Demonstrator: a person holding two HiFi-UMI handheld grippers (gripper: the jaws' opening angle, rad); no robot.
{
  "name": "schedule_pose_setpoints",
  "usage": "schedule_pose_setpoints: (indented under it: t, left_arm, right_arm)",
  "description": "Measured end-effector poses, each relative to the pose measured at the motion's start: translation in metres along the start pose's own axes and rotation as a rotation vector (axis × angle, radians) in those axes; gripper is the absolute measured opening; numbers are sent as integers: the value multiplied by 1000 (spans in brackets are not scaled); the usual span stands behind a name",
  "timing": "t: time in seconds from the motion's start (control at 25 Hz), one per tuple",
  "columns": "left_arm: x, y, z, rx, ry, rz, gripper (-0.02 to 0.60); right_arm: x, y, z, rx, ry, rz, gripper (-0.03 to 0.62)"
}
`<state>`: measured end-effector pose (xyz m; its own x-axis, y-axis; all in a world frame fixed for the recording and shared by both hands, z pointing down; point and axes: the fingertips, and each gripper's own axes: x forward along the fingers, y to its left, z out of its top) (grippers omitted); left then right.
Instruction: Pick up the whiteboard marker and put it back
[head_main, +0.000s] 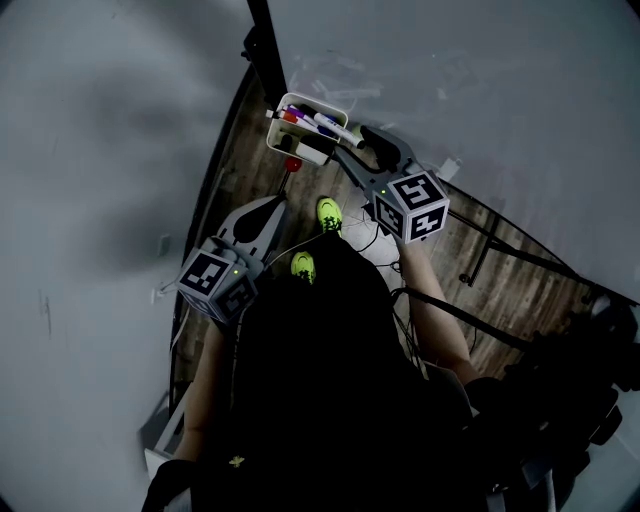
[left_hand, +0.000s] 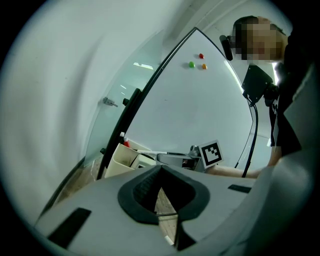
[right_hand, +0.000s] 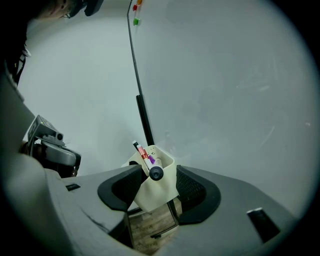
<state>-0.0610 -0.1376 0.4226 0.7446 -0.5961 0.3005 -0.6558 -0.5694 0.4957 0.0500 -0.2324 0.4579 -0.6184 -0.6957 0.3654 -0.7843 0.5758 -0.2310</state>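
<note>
A cream marker holder hangs on the whiteboard and carries several markers. A white marker with a dark cap lies across its top, its cap end pointing toward the right gripper view's camera. My right gripper is at the holder's right side, open, its jaws standing either side of the holder and not pressing on the marker. My left gripper hangs lower left, away from the holder, and its jaws meet at the tips with nothing between them.
A black stand post runs up the whiteboard's edge beside the holder. Coloured magnets sit high on the board. Below are a wooden floor, the person's green shoes and black cables. A small red object sits under the holder.
</note>
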Motion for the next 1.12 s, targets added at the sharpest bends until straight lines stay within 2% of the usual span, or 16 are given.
schedule_pose_setpoints:
  t: [0.32,0.48,0.84,1.12]
  left_arm:
    - [0,3,0,-8,-9,20,32]
    - [0,2,0,-11,-5,23,32]
    - [-3,4,3,-9,-16,28,32]
    - [-6,4,1,-10,-16,27,32]
  right_arm:
    - [6,0,2,-8,2,22,220]
    - [7,0,4,-18,-7,14,155]
    - [8,3,5,-32,-7,18,86]
    - [5,4,5,-22,-9,18,83]
